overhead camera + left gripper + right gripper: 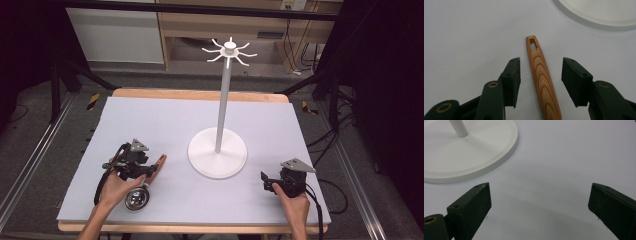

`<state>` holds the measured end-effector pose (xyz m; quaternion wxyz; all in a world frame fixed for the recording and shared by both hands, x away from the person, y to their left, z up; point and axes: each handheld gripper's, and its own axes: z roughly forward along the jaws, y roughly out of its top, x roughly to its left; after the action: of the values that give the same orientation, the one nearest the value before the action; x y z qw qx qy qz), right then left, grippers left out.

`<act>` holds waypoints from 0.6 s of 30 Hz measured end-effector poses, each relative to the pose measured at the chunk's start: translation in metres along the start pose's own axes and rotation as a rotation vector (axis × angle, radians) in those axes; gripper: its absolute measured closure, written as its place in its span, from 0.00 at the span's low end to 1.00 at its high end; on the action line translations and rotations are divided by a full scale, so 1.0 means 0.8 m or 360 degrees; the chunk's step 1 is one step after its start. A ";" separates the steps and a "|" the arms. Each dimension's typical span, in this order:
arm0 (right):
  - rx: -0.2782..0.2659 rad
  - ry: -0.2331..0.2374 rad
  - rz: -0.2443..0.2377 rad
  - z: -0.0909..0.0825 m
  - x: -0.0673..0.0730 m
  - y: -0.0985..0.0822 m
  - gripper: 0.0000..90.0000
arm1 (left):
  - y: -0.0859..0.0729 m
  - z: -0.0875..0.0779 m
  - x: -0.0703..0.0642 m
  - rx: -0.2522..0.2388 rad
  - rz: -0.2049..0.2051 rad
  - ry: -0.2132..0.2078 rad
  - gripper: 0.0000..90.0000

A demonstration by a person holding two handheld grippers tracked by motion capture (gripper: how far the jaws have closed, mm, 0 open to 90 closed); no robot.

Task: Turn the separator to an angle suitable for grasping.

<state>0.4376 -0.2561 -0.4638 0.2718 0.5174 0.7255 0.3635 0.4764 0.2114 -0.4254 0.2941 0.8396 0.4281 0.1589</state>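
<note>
Pale grey desk (150,120) with wooden edging, dark floor around. Left claw (541,75) spread astride the wooden handle (541,77) of a ladle, pads clear of it. Right claw (540,202) spread wide beside the white hook stand's base (486,162).

On the counter (150,115), the stand (217,150) stood mid-way. The ladle (145,182) lay near-left of it, its handle (541,77) between the left gripper's (540,82) jaws; the right gripper (539,202) sat near-right.

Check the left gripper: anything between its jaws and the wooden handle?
Nothing: in the left gripper view the left gripper straddles the wooden handle, bare table in both gaps, pads not touching.
</note>
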 end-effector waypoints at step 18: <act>0.0029 0.0015 -0.0007 0.002 0.000 0.000 0.06 | -0.009 0.032 -0.004 0.0164 -0.0016 0.0004 0.65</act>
<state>0.4388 -0.2554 -0.4653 0.2643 0.5166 0.7312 0.3587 0.4830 0.2031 -0.4498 0.2508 0.8513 0.4403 0.1362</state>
